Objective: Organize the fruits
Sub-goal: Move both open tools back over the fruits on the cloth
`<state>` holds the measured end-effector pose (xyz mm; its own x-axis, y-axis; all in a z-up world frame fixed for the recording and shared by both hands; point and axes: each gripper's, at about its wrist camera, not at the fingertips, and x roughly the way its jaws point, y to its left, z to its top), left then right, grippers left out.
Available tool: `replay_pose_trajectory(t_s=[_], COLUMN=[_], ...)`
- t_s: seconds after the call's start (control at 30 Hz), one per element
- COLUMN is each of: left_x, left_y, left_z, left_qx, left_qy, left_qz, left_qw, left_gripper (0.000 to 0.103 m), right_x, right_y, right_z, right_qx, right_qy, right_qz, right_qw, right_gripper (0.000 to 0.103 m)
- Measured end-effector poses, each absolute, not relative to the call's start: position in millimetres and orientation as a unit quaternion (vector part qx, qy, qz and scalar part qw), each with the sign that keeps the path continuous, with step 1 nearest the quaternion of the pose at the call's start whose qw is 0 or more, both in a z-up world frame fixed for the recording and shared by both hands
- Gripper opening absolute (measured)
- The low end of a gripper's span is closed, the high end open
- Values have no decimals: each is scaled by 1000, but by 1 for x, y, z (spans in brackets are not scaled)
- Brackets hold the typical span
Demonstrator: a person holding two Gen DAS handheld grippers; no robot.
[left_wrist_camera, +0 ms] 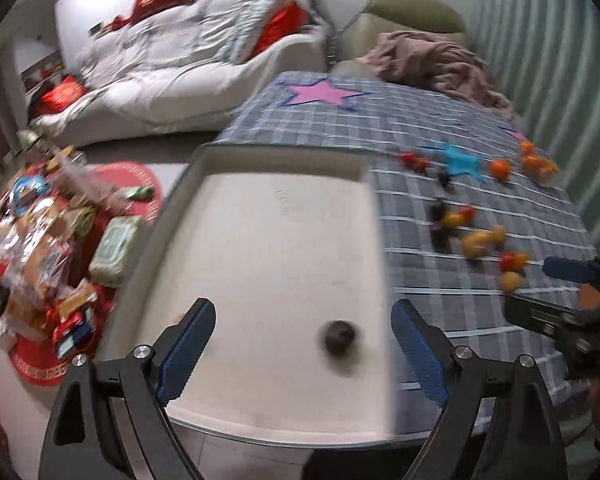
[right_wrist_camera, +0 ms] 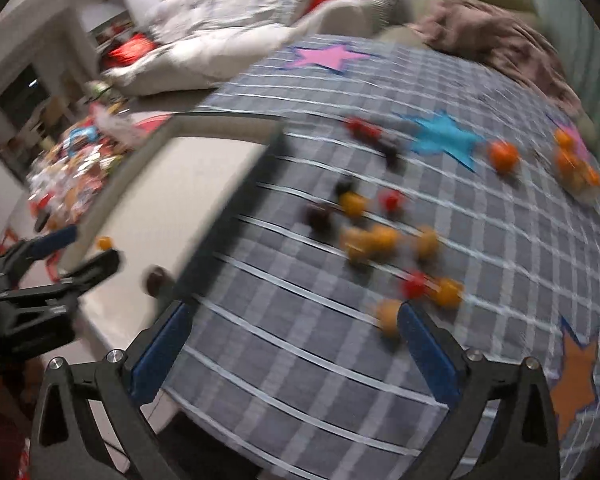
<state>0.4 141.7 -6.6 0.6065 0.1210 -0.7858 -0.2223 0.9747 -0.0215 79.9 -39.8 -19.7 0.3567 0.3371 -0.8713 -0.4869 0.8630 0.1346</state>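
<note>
A dark round fruit (left_wrist_camera: 339, 337) lies blurred on the white tray (left_wrist_camera: 268, 240), between the tips of my open, empty left gripper (left_wrist_camera: 302, 336). It also shows in the right wrist view (right_wrist_camera: 156, 277) beside a small orange fruit (right_wrist_camera: 105, 242) on the tray (right_wrist_camera: 172, 184). Several yellow, orange, red and dark fruits (left_wrist_camera: 480, 240) lie scattered on the grey checked cloth (left_wrist_camera: 440, 128). My right gripper (right_wrist_camera: 292, 336) is open and empty above the cloth, with a yellow fruit (right_wrist_camera: 388, 316) by its right finger. The right gripper shows at the right edge of the left wrist view (left_wrist_camera: 560, 292).
A pile of snack packets (left_wrist_camera: 40, 240) lies on a red mat on the floor to the left. A white sofa with bedding (left_wrist_camera: 172, 72) and a brown blanket (left_wrist_camera: 440, 60) lie beyond the table. Paper stars (right_wrist_camera: 444, 136) decorate the cloth.
</note>
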Motion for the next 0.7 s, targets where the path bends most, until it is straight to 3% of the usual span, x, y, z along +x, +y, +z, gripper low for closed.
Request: replay_pose_trajectory(t_s=[0.27, 0.7], left_x=[11, 36], left_y=[63, -10], left_z=[-3, -40], left_qx=[-10, 43], left_qy=[437, 461], left_qz=[37, 1], left_qw=[899, 886], left_gripper=[90, 90], right_x=[93, 119], right_y=[-112, -130], right_z=[-38, -49], right_qx=[-61, -89], right_qy=[519, 487], right_qz=[180, 201], right_qw=[833, 845], right_gripper=[103, 101])
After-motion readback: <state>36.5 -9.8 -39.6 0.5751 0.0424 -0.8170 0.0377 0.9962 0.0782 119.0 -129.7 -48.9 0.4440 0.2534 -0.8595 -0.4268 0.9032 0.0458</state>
